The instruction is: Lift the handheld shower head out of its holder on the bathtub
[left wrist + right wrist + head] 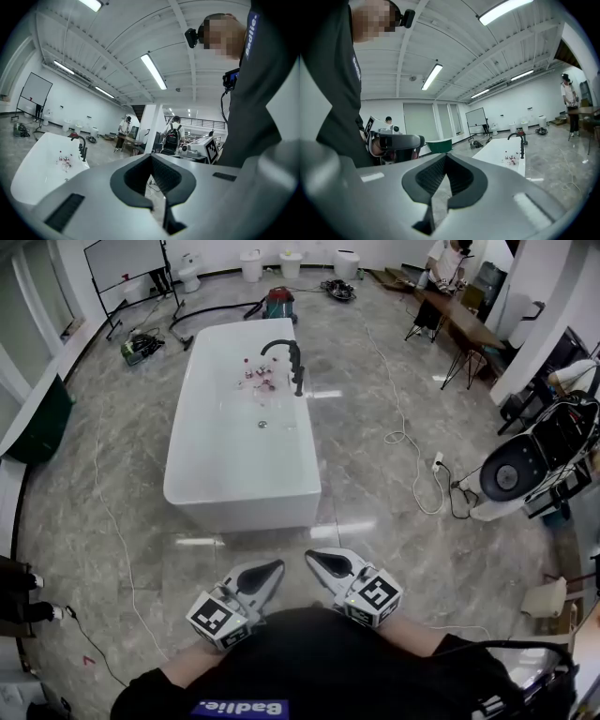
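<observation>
L claw [270, 570] & R claw [322, 562]: jaws together, nothing in either. Both held low, well apart from bathtub [246, 506] w/ black tap [291, 360].

The slim black handheld shower head [298, 379] and its holder, beside the black curved faucet [281, 348] on the white freestanding bathtub [244, 507], were too small to be told apart in any view. The small red and white items [258, 381] lying in the tub could not be identified. A white and black rounded machine [525, 470] was partly cut off by the right edge, and a dark-trousered person [21, 601] by the left edge.
</observation>
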